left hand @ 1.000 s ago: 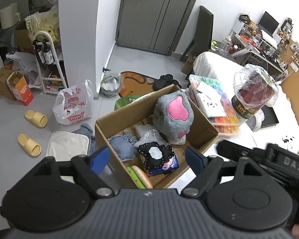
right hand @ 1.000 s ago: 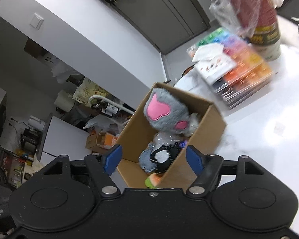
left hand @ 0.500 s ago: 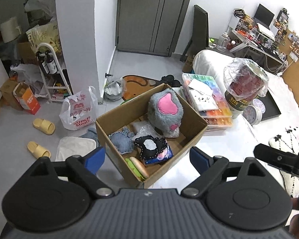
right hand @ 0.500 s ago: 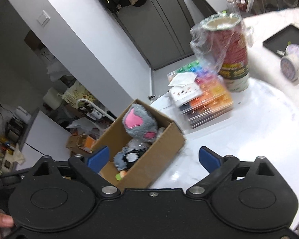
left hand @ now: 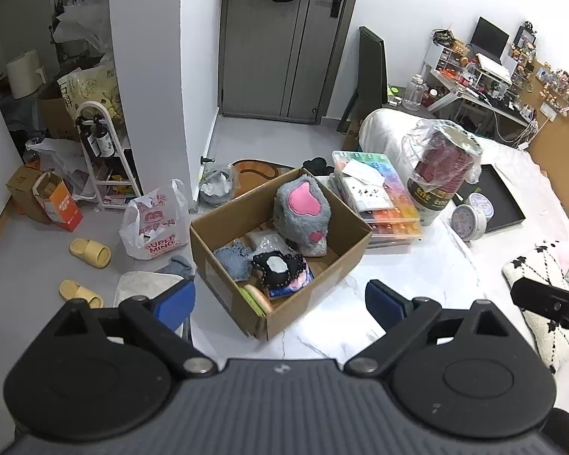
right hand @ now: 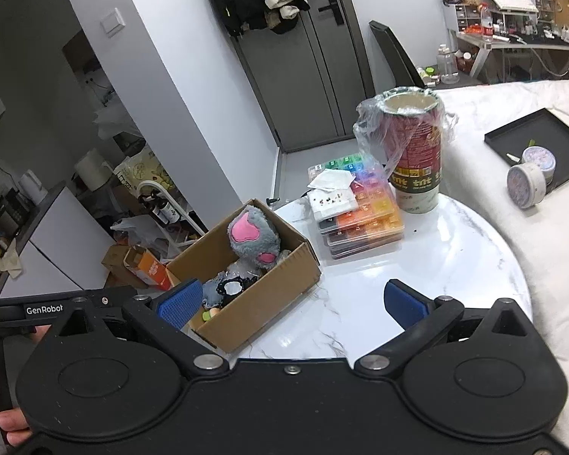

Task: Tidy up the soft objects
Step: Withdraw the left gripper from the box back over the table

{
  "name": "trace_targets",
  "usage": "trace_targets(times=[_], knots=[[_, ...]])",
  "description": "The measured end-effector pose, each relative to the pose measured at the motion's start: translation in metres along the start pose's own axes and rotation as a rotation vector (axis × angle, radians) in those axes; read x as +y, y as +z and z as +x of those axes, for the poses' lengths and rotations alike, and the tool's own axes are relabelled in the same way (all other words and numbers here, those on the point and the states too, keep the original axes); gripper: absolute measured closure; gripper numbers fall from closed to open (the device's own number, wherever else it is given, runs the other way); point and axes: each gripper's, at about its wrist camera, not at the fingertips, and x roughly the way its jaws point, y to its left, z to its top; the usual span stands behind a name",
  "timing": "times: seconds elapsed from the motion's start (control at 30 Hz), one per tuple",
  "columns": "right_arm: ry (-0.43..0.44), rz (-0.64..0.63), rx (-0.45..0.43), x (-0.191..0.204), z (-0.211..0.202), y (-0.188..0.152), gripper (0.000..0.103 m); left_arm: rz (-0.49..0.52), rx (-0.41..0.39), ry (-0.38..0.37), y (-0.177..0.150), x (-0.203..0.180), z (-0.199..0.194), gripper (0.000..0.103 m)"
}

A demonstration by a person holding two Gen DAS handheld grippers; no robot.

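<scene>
Inside the cardboard box (left hand: pixel 345 265) stands a grey plush paw (left hand: pixel 302 214), pink-padded.

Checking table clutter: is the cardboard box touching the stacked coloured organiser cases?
Apart. The right wrist view shows bare tabletop between the cardboard box and the organiser cases.

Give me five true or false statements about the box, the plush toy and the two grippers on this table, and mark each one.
1. The grey plush sits inside the cardboard box. True.
2. The left hand-held gripper is shut on the plush. False: its jaws are open and hold nothing.
3. The bead case lies on the table beside the box. True.
4. The red can stands inside the box. False: it stands on the table behind the bead case.
5. The right hand-held gripper holds the box. False: its jaws are open and empty.
</scene>
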Motion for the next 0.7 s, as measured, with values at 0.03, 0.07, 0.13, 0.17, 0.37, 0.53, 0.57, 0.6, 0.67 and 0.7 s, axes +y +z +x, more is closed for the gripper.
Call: trace_targets(times=[0.03,0.07,0.13,0.17,0.37,0.53,0.57,0.6,0.67,0.7], knots=[[-0.006,-0.003,-0.004,0.0,-0.004,-0.001,0.0,0.0,-0.003,0.004,-0.002,-0.001,-0.004,0.007],[-0.011,-0.008,-0.009,0.001,-0.008,-0.003,0.0,0.002,-0.007,0.007,-0.004,-0.002,-0.007,0.007],[-0.016,-0.016,-0.021,0.001,-0.015,-0.006,0.0,0.01,-0.014,0.014,-0.008,-0.006,-0.014,0.007],[-0.023,-0.017,-0.022,0.001,-0.018,-0.008,0.0,0.015,-0.018,0.016,-0.01,-0.007,-0.018,0.007],[-0.04,-0.029,-0.042,0.006,-0.035,-0.016,0.0,0.031,-0.034,0.003,-0.021,-0.012,-0.037,0.006],[-0.05,-0.045,-0.056,0.013,-0.048,-0.023,0.0,0.043,-0.055,0.007,-0.03,-0.011,-0.052,0.006],[-0.052,-0.049,-0.059,0.015,-0.05,-0.025,0.0,0.043,-0.059,0.005,-0.031,-0.011,-0.054,0.006],[-0.055,-0.052,-0.06,0.017,-0.052,-0.026,0.0,0.046,-0.063,0.003,-0.033,-0.011,-0.058,0.006],[-0.06,-0.061,-0.068,0.021,-0.057,-0.029,0.0,0.053,-0.075,0.006,-0.037,-0.012,-0.064,0.006],[-0.059,-0.063,-0.073,0.022,-0.06,-0.03,0.0,0.055,-0.081,0.008,-0.039,-0.012,-0.067,0.006]])
